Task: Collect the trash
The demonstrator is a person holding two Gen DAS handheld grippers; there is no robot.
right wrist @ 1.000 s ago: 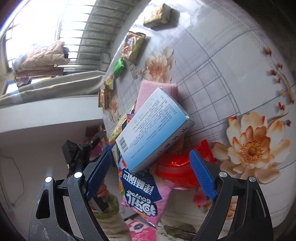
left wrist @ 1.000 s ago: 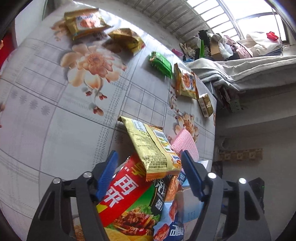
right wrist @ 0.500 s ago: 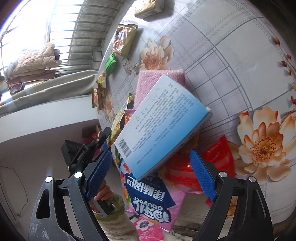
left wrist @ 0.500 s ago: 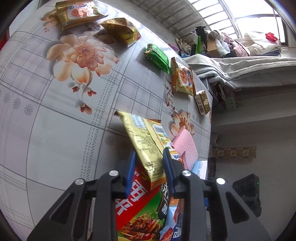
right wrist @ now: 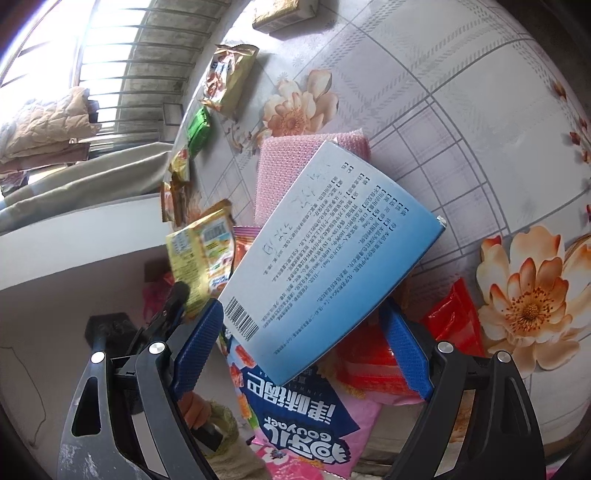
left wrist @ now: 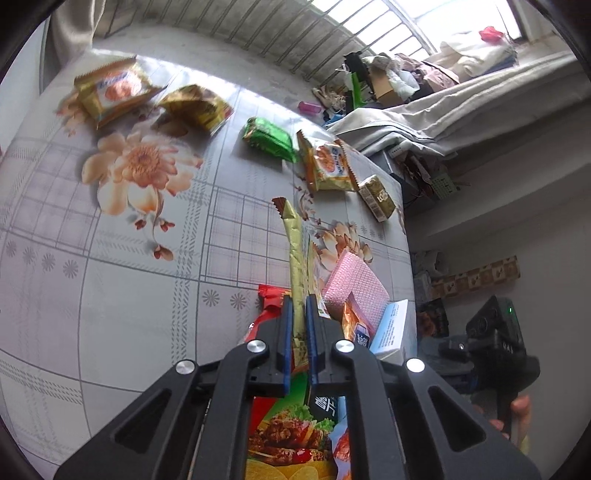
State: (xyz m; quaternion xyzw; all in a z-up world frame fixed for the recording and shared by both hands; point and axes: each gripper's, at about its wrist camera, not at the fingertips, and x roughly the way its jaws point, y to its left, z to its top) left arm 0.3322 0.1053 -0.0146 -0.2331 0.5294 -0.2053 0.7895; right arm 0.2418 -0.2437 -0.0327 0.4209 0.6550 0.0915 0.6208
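Gripping a yellow snack wrapper (left wrist: 295,254) edge-on, the left gripper (left wrist: 299,321) has just closed its jaws tight on it above the wrapper pile (left wrist: 288,439) at the near table edge. Right gripper (right wrist: 303,343) stands wide open, holding nothing, its pads either side of a blue box (right wrist: 328,258) (not touching, as far as I can tell). Plenty left, I judge: orange biscuit pack (left wrist: 112,90), gold wrapper (left wrist: 197,107), green packet (left wrist: 269,138), noodle pack (left wrist: 327,166) and small carton (left wrist: 377,197) lie scattered on the floral tablecloth (left wrist: 110,258).

Barred window (left wrist: 369,29), daylight, floral tablecloth (left wrist: 110,221), perhaps bedding (left wrist: 461,110)
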